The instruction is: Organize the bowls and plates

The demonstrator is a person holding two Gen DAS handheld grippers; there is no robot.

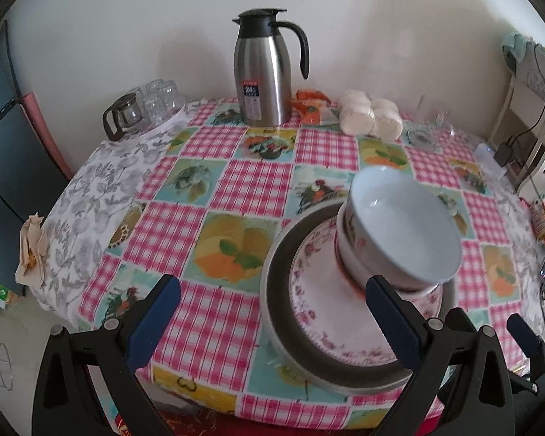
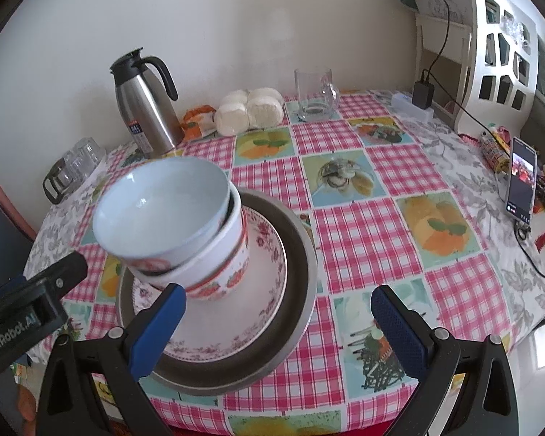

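Top bowl (image 2: 163, 203) sits tilted in the strawberry bowl (image 2: 214, 269). Left gripper (image 1: 272, 321) and right gripper (image 2: 278, 327) jaws both wide open, empty. Best to level the top bowl before moving the stack.

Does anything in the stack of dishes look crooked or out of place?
Yes. The top bowl sits tilted inside the lower bowl instead of level, leaning to one side. The floral plate and metal tray beneath look flat.
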